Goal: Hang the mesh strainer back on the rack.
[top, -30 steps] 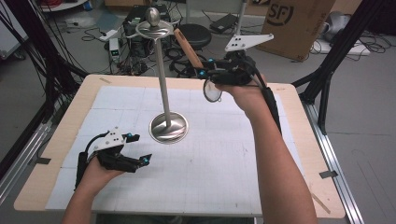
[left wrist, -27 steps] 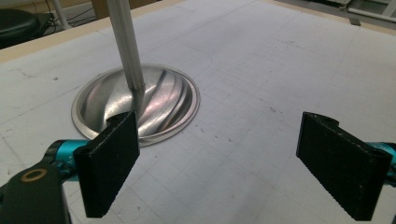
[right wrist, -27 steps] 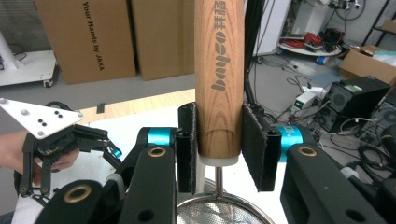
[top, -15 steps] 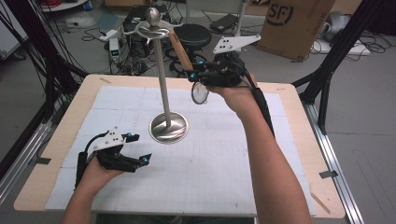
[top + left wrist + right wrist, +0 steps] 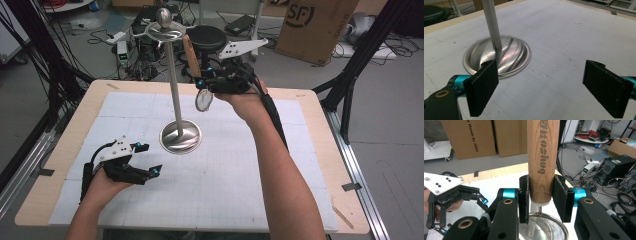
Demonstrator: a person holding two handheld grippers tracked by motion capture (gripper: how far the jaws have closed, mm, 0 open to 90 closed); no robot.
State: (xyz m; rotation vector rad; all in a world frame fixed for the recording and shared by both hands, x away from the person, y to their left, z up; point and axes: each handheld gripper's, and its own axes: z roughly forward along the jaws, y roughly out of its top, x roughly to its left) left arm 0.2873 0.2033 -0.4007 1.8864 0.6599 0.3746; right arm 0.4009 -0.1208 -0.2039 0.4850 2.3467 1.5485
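Note:
A metal stand rises from a round base [image 5: 180,136] [image 5: 506,53] on the white mat; its pole [image 5: 173,85] [image 5: 491,22] ends in a ring of hooks [image 5: 165,34] under a knob. My right gripper [image 5: 202,82] [image 5: 543,197] is held in the air just right of the pole, shut on the wooden handle [image 5: 190,52] [image 5: 543,157] of a small strainer. The handle points up and the mesh bowl [image 5: 203,100] [image 5: 544,227] hangs below the jaws. My left gripper [image 5: 150,159] [image 5: 545,87] rests on the mat left of the base, open, with nothing between its pads.
The white gridded mat [image 5: 235,170] covers most of the wooden table. Beyond the far edge are a black stool [image 5: 207,36], a cardboard box [image 5: 315,25] and loose cables. Black stand legs [image 5: 350,85] rise at the table's right corner.
My right gripper has carried the strainer leftward, closer to the stand's pole, and the handle now stands more upright. The left gripper has stayed put.

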